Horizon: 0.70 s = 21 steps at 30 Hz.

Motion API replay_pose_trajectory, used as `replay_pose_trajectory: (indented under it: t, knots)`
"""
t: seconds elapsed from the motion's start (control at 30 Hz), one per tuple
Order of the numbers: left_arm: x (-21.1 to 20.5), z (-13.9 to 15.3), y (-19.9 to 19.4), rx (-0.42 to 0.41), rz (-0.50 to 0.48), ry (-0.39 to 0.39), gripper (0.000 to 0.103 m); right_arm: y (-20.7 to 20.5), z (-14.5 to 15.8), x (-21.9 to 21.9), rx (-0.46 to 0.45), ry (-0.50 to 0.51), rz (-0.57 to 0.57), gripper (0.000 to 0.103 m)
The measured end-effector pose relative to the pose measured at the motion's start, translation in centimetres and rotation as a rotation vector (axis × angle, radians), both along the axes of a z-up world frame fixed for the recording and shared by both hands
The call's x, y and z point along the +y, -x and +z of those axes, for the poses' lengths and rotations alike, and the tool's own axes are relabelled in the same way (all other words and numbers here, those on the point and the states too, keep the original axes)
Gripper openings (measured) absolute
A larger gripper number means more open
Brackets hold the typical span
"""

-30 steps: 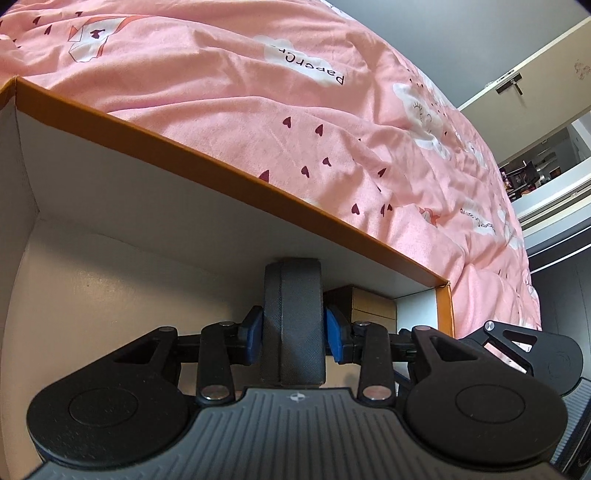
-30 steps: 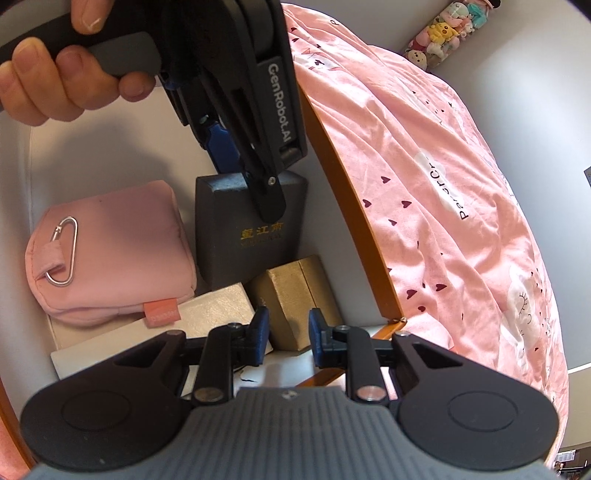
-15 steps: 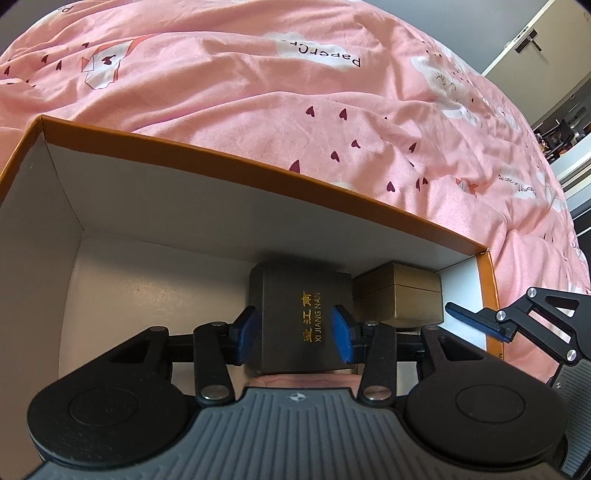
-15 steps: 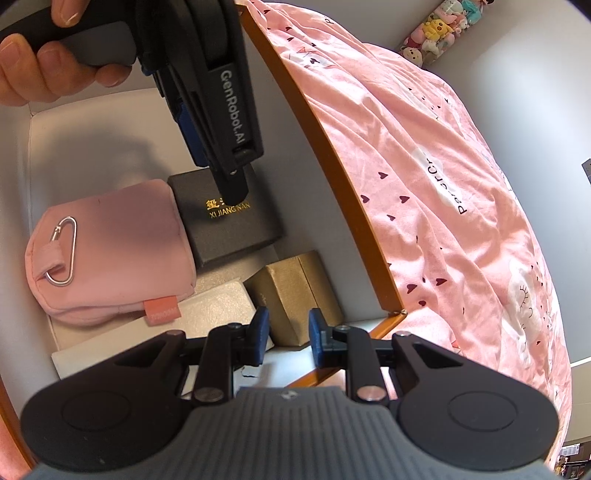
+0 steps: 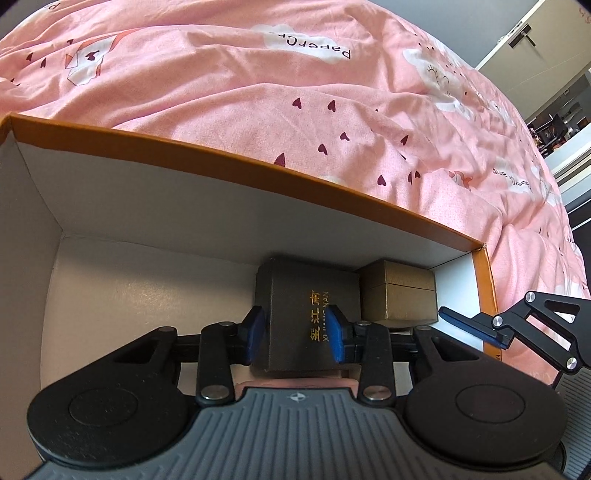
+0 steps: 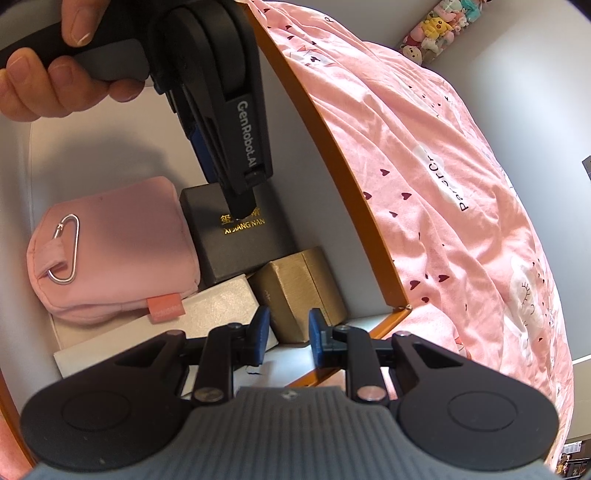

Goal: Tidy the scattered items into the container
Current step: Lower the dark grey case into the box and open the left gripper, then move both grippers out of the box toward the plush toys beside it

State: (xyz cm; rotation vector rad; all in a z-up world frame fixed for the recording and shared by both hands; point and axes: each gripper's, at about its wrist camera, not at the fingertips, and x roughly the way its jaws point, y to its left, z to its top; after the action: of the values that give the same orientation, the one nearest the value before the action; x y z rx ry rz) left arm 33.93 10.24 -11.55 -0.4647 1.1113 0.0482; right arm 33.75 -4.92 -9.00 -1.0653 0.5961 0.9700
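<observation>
Pink heart-print bedspread (image 5: 258, 110), grey wall (image 6: 517, 92), plush toys (image 6: 439, 27) high up, daylight

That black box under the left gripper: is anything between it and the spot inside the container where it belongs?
Nothing visible. The black box already lies inside the container, beside the gold box and the pink pouch. The left gripper hangs above it, jaws closing, pads not pressing it.
</observation>
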Motion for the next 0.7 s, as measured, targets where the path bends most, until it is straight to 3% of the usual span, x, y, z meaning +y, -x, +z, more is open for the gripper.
replay_pose_trajectory:
  t: [0.33, 0.7]
  knots:
    - [-1.5, 4.3, 2.8, -0.078, -0.052, -0.092, 0.041, 1.7, 1.6, -0.1, -0.027, -0.011, 0.017, 0.024]
    - [-4.9, 9.8, 9.7, -0.235, -0.097, -0.167, 0.041, 6.9, 5.0, -1.4, -0.031, -0.101, 0.026, 0.027]
